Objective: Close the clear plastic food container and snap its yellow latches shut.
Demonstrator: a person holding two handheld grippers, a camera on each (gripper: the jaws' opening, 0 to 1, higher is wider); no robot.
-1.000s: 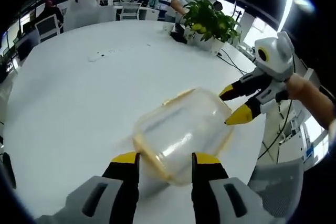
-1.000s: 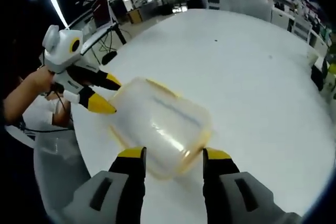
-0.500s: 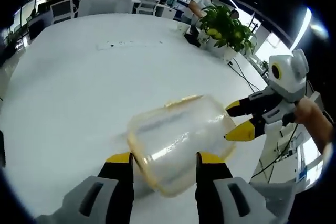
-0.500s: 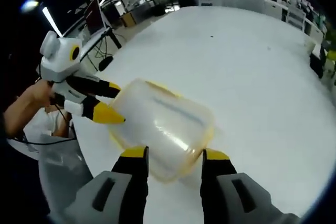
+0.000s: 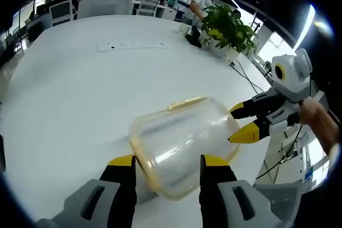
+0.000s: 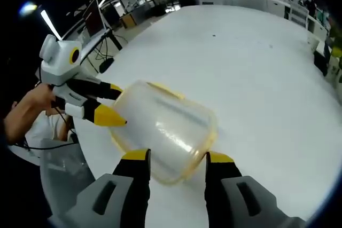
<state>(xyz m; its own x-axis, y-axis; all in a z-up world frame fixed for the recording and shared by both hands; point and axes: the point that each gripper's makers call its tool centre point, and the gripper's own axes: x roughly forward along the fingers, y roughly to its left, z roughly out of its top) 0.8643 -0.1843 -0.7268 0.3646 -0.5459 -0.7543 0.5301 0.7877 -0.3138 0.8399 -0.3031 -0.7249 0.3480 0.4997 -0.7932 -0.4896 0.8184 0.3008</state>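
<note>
1. White round worktop [image 5: 64,94] stretching ahead of both sets of fingers, carrying all below.
2. Clear plastic food container [image 5: 181,137], yellow-rimmed, lying on its side just beyond the fingertips, between the two grippers; looks empty.
3. Left gripper [image 5: 166,163]: fingers [image 5: 126,162] apart, flanking the container's near end; whether touching, cannot tell.
4. Right gripper [image 6: 176,157]: fingers [image 6: 135,156] likewise spread around the opposite end.
5. White power strip [image 5: 131,45] and potted plant [image 5: 224,24] well ahead of the left fingers.
</note>
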